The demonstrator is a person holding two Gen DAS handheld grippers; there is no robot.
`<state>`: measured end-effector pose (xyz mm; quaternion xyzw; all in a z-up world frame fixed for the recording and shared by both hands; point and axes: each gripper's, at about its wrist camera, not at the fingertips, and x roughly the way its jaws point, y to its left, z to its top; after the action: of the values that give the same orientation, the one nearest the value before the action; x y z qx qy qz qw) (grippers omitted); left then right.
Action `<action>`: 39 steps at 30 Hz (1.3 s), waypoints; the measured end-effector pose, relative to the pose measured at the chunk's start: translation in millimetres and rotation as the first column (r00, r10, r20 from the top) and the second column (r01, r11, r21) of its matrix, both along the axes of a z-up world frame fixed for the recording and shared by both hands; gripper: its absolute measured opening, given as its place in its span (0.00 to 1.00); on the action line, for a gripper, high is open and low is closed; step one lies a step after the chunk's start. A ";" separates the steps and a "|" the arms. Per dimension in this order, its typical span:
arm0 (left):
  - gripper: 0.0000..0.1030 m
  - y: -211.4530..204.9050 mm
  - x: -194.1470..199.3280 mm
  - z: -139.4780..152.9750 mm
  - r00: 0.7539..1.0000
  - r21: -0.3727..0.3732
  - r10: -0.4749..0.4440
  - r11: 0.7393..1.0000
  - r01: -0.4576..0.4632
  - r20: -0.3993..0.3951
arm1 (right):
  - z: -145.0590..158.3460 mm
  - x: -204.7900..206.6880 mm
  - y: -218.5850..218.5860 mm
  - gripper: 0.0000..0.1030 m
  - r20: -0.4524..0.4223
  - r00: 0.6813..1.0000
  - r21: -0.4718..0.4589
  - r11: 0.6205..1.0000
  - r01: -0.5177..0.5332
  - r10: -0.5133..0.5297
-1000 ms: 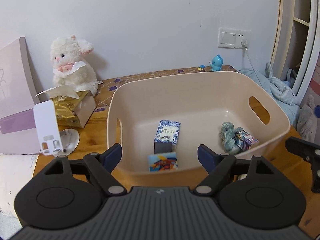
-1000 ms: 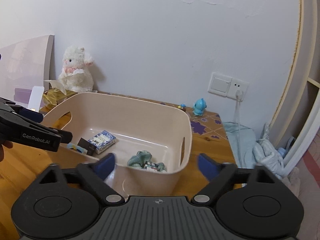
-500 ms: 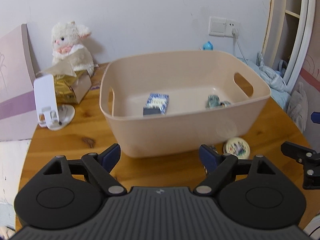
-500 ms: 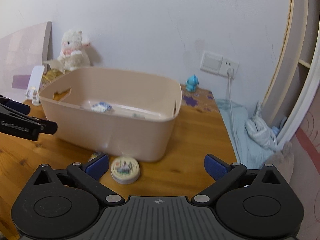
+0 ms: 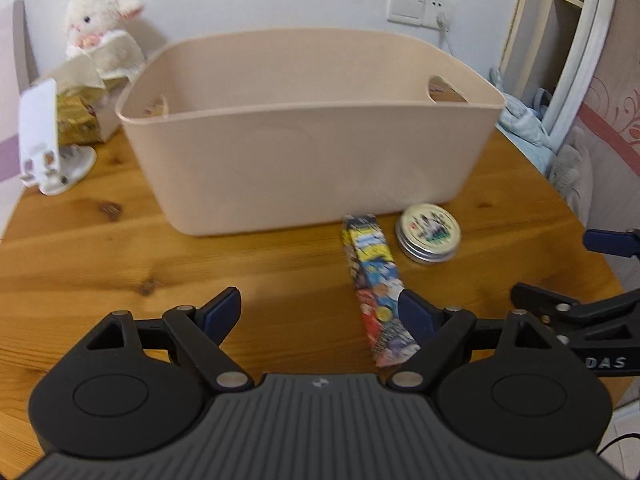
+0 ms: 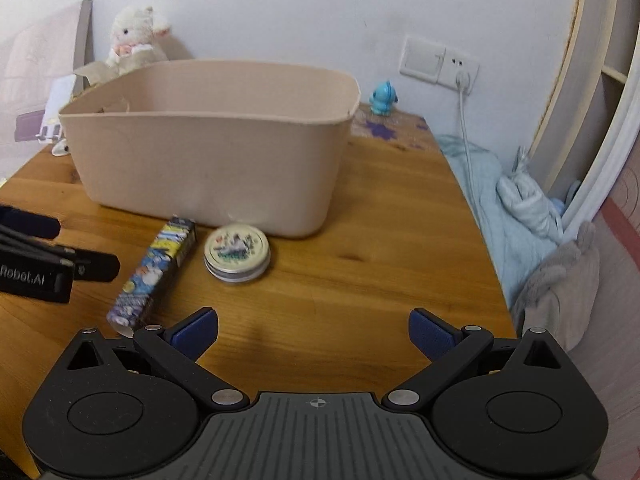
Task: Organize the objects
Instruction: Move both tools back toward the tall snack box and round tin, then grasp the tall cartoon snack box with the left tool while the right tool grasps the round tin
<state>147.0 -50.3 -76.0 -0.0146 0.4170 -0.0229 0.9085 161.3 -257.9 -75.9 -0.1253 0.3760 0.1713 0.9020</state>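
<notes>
A beige plastic bin stands on the wooden table; its inside is hidden from this low angle. In front of it lie a long colourful printed box and a round tin with a picture lid. My left gripper is open and empty, low over the table, with the box beside its right finger. My right gripper is open and empty, in front of the bin, with the tin and the box ahead to its left.
A white plush lamb, a gold tissue box and a white stand sit at the back left. A small blue figurine stands by the wall socket. Light blue bedding lies past the table's right edge.
Both grippers have pulled back and dropped from above the bin to low over the table in front of it. The bin's contents have gone out of sight; the box and tin have come into view.
</notes>
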 end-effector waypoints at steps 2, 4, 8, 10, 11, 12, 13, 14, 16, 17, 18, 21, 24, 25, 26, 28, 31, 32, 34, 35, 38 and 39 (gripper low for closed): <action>0.84 -3.4 1.4 -4.6 1.000 -0.019 -0.004 1.000 0.004 -0.004 | -4.5 0.3 -0.9 1.00 -0.010 1.000 -0.001 1.000 0.005 -0.005; 0.84 -6.1 3.4 -7.3 1.000 -0.035 -0.005 0.999 0.005 -0.006 | -8.8 1.1 -1.9 1.00 -0.020 1.000 -0.003 1.000 0.008 -0.008; 0.84 -12.0 9.8 -12.3 1.000 -0.030 -0.011 0.999 0.011 -0.011 | -15.1 3.9 -1.3 1.00 -0.036 0.999 0.000 1.000 0.020 -0.020; 0.84 -14.0 12.5 -15.2 1.000 -0.019 -0.015 1.000 0.014 -0.011 | -18.2 6.3 -0.6 1.00 -0.045 0.999 0.008 1.000 0.024 -0.023; 0.84 -14.9 14.2 -17.0 1.000 -0.012 -0.014 1.000 0.014 -0.013 | -19.5 7.8 0.5 1.00 -0.051 0.998 0.012 1.000 0.024 -0.023; 0.84 -15.0 15.8 -19.2 1.000 -0.007 -0.013 1.000 0.013 -0.016 | -21.1 9.7 1.0 1.00 -0.057 0.998 0.014 1.000 0.022 -0.021; 0.83 -14.7 17.5 -21.4 1.000 -0.005 -0.010 1.000 0.010 -0.020 | -22.7 10.3 3.1 1.00 -0.063 0.998 0.013 1.000 0.021 -0.020; 0.82 -13.3 19.5 -23.8 1.000 -0.005 -0.006 1.000 0.006 -0.026 | -24.2 11.1 4.9 1.00 -0.067 0.998 0.011 1.000 0.019 -0.018; 0.78 -10.3 22.5 -28.5 0.999 -0.007 0.000 1.000 -0.001 -0.037 | -27.2 13.8 7.0 1.00 -0.073 0.997 0.007 1.000 0.008 -0.007; 0.76 -8.5 24.1 -31.0 0.999 -0.006 0.001 1.000 -0.002 -0.042 | -28.7 14.5 8.9 1.00 -0.076 0.997 0.007 1.000 0.004 -0.004; 0.76 -9.2 24.3 -31.0 1.000 0.008 0.001 1.000 -0.001 -0.026 | -30.2 15.3 11.1 1.00 -0.080 0.997 0.008 1.000 0.000 0.000; 0.71 -8.2 26.7 -33.2 1.000 0.046 -0.012 0.999 0.013 -0.005 | -34.4 19.0 16.5 1.00 -0.086 0.996 0.009 1.000 -0.012 0.013; 0.59 -5.9 28.0 -33.9 0.999 0.053 -0.035 0.998 0.033 0.023 | -37.0 22.2 21.5 1.00 -0.086 0.996 0.017 1.000 -0.020 0.021; 0.51 -5.3 28.3 -33.8 0.999 0.052 -0.041 0.998 0.040 0.031 | -37.1 23.4 23.0 1.00 -0.087 0.996 0.022 1.000 -0.021 0.023; 0.48 -5.0 28.8 -33.6 0.998 0.049 -0.049 0.998 0.047 0.037 | -36.9 25.1 24.4 1.00 -0.087 0.996 0.026 0.999 -0.022 0.024; 0.44 -4.6 28.6 -33.2 0.997 0.043 -0.061 0.997 0.060 0.037 | -36.6 28.1 28.0 1.00 -0.083 0.996 0.031 0.999 -0.026 0.029; 0.34 -5.8 24.1 -34.0 0.995 0.044 -0.084 0.996 0.082 0.048 | -36.6 32.8 32.7 1.00 -0.077 0.996 0.039 0.999 -0.034 0.037; 0.31 -6.1 21.7 -34.4 0.995 0.047 -0.088 0.995 0.085 0.055 | -36.9 34.2 33.8 1.00 -0.074 0.997 0.042 0.998 -0.036 0.039; 0.25 -5.0 18.6 -35.1 0.994 0.054 -0.090 0.995 0.086 0.065 | -36.4 37.5 36.2 1.00 -0.063 0.997 0.047 0.998 -0.042 0.045; 0.25 -4.9 17.8 -35.3 0.994 0.063 -0.085 0.995 0.081 0.068 | -36.5 38.2 37.7 1.00 -0.056 0.997 0.050 0.998 -0.044 0.047; 0.25 -1.1 18.7 -35.3 0.995 0.051 -0.074 0.996 0.070 0.065 | -37.5 40.8 39.7 1.00 -0.036 0.998 0.056 0.997 -0.045 0.047; 0.25 -0.1 19.5 -34.6 0.995 0.045 -0.073 0.997 0.070 0.061 | -37.7 42.0 40.9 1.00 -0.030 0.998 0.059 0.997 -0.045 0.046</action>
<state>166.5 -50.4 -110.6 0.0204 0.3891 -0.0470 0.9198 203.3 -217.0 -113.7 -0.1046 0.3819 0.2047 0.8951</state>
